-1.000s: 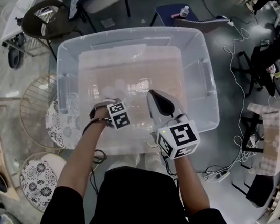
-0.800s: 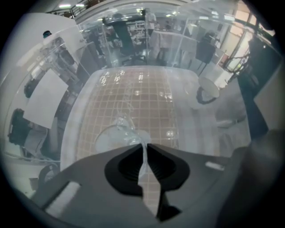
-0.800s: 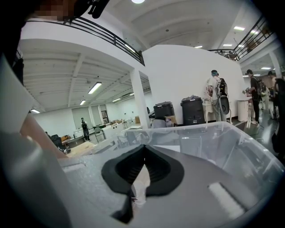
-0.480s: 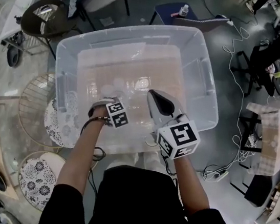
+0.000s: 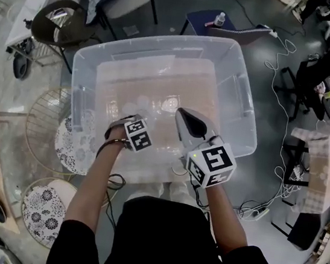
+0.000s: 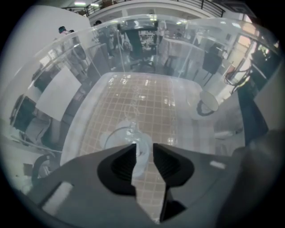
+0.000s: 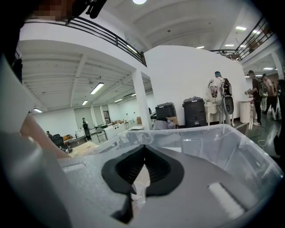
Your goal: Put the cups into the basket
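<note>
The basket is a large clear plastic bin (image 5: 240, 117) on the floor in front of me. My left gripper (image 5: 127, 120) reaches down inside it near the front wall. Its jaws (image 6: 144, 144) are opening, and the rim of a clear cup (image 6: 127, 136) lies between them against the left pad, with a gap on the other side. A second cup (image 6: 208, 100) lies on its side further right on the bin's floor, also seen as a glint in the head view (image 5: 170, 103). My right gripper (image 5: 181, 112) hovers over the bin's near side, shut (image 7: 144, 149), with nothing seen in it.
Two round wire stands with patterned plates (image 5: 65, 145) (image 5: 43, 212) sit left of the bin. Chairs (image 5: 58, 22) and a blue stool with a bottle (image 5: 212, 18) stand behind it. Cables (image 5: 282, 78) trail along the right, near a cardboard-topped stand (image 5: 322, 160).
Both grippers stay at nearly the same spot over the bin; the head view has shifted slightly. No cup is seen to move in the head view.
</note>
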{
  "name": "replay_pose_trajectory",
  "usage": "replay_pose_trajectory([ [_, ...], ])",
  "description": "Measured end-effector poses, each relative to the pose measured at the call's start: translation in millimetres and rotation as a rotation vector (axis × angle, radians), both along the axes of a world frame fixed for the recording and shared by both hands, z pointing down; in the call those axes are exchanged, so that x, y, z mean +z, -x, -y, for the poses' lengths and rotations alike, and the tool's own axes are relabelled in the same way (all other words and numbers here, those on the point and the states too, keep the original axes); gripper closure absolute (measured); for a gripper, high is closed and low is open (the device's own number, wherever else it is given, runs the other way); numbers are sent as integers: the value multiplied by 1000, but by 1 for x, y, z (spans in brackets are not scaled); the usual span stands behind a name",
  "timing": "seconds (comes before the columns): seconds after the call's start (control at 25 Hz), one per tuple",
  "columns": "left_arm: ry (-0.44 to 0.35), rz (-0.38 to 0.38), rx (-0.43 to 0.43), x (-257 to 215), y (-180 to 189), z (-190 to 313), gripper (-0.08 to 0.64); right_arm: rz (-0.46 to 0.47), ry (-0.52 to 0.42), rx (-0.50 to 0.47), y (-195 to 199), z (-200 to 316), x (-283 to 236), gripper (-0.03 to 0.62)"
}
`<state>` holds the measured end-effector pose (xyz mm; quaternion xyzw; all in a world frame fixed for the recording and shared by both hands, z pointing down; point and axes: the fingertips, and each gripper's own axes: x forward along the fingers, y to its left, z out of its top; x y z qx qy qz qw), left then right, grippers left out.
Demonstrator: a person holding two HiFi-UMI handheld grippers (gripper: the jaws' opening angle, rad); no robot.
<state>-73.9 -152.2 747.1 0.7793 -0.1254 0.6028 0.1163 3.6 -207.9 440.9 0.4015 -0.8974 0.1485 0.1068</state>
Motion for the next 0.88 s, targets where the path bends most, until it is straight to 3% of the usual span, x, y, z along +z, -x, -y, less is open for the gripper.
replay_pose_trajectory([
  [0.52,-220,-85,-94,-77,-4,28,519,8,-29,-42,3,-5,-13,591],
  [0.88,-374,-193,-250,-153,-2,34,552,8,-48,-86,4,-15,-25,591],
])
